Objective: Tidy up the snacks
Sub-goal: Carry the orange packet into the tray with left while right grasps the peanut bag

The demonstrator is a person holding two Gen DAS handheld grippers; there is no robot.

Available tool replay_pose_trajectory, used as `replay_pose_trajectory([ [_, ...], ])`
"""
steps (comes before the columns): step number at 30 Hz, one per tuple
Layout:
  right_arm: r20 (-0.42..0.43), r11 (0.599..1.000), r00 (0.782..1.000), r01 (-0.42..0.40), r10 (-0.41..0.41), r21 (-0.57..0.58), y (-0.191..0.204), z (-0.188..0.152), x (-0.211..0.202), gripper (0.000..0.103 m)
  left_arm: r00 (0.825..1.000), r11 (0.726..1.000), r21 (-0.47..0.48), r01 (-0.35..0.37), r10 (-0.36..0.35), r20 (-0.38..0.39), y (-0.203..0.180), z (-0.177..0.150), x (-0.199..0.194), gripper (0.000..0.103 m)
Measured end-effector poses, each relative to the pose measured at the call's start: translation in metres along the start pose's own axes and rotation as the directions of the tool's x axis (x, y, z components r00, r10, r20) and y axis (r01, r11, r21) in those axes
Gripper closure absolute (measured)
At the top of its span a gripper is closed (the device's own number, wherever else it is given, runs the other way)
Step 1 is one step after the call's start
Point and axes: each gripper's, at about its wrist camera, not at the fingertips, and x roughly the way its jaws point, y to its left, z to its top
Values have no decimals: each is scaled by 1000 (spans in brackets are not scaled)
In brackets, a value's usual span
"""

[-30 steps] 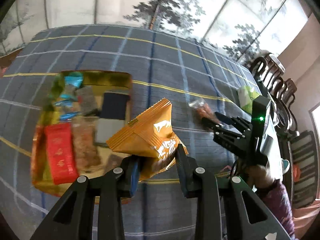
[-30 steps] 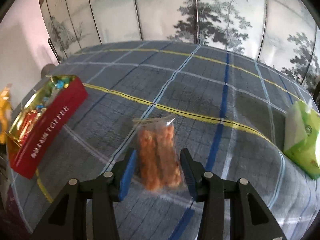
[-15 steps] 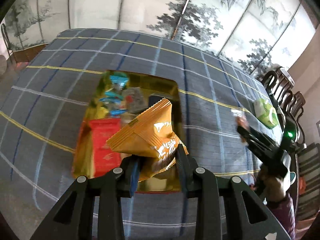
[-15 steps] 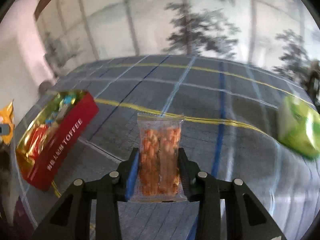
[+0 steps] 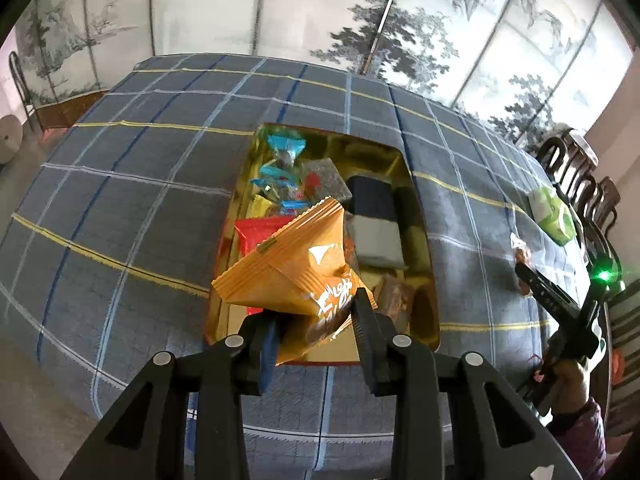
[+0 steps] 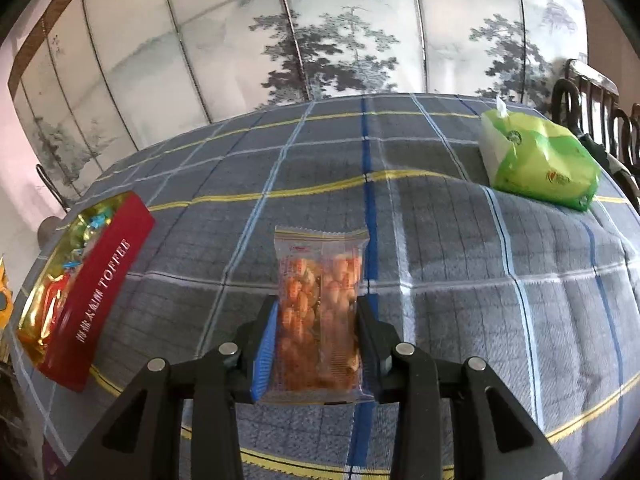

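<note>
Snacks are filling the tin (image 5: pixel 416 208), and in the left view we are holding an orange bag (image 5: pixel 296 268) over it, our left tongs (image 5: pixel 316 344) clamping its lower end; its print is unreadable. In the right view, our right tongs (image 6: pixel 316 344) are gripping a clear pack (image 6: pixel 320 304) above the cloth (image 6: pixel 480 280); the tin's red side is reading "TOFFEE".

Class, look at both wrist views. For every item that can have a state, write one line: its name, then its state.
left gripper: shut on the orange snack bag.
orange snack bag: sealed, held above the tin.
right gripper: shut on the clear snack pack.
clear snack pack: sealed, gripped upright.
toffee tin: lid off, partly filled with snacks.
green tissue pack: lying on the tablecloth, tissue poking out.
</note>
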Motion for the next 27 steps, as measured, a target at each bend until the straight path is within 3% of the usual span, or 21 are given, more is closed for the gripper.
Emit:
replay_pose_trajectory([
  [13,-32,999,999,10,-9,31,-7,0,5,66,999,990,138,32,-31,-9,-22,-5,25,73],
  [27,-35,1000,999,19,-18,24,-5,-1,5,66,999,990,141,23,-17,-48,-19,-10,50,71],
])
